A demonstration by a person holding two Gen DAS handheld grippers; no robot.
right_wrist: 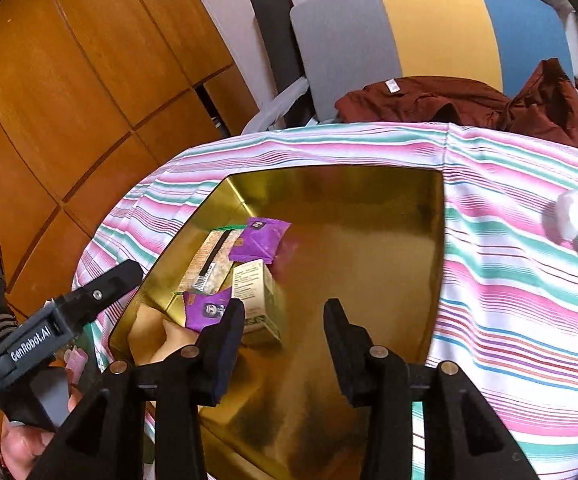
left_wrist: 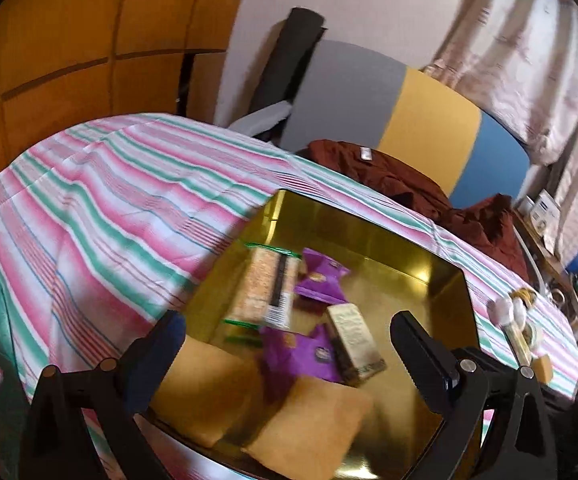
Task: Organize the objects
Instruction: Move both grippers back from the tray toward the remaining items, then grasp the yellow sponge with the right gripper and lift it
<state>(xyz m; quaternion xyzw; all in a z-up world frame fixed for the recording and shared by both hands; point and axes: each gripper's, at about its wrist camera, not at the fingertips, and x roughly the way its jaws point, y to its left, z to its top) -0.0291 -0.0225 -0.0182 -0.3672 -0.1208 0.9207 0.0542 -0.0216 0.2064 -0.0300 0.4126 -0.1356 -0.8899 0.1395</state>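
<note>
A gold tray [left_wrist: 353, 232] [right_wrist: 369, 256] lies on the striped tablecloth [left_wrist: 109, 200] [right_wrist: 509, 300]. At its left end lie a green-edged snack bar pack [left_wrist: 265, 288] [right_wrist: 209, 264], two purple packets [left_wrist: 321, 280] [left_wrist: 301, 354] [right_wrist: 259, 240], a small printed box [left_wrist: 353, 344] [right_wrist: 257, 292] and two tan pouches [left_wrist: 205, 384] [left_wrist: 313, 420]. My left gripper [left_wrist: 287, 336] hovers wide open over these items and holds nothing. It also shows at the left of the right wrist view, beside the tray [right_wrist: 101, 292]. My right gripper [right_wrist: 285, 312] stands partly open above the tray's bare floor, empty, its left finger just beside the box.
A maroon garment [left_wrist: 409, 176] [right_wrist: 429, 100] lies at the table's far edge before a grey, yellow and blue chair back [right_wrist: 429, 32]. White round objects and small packs [left_wrist: 507, 312] [right_wrist: 569, 212] sit on the cloth right of the tray. Wooden cabinet doors [right_wrist: 69, 80] stand left.
</note>
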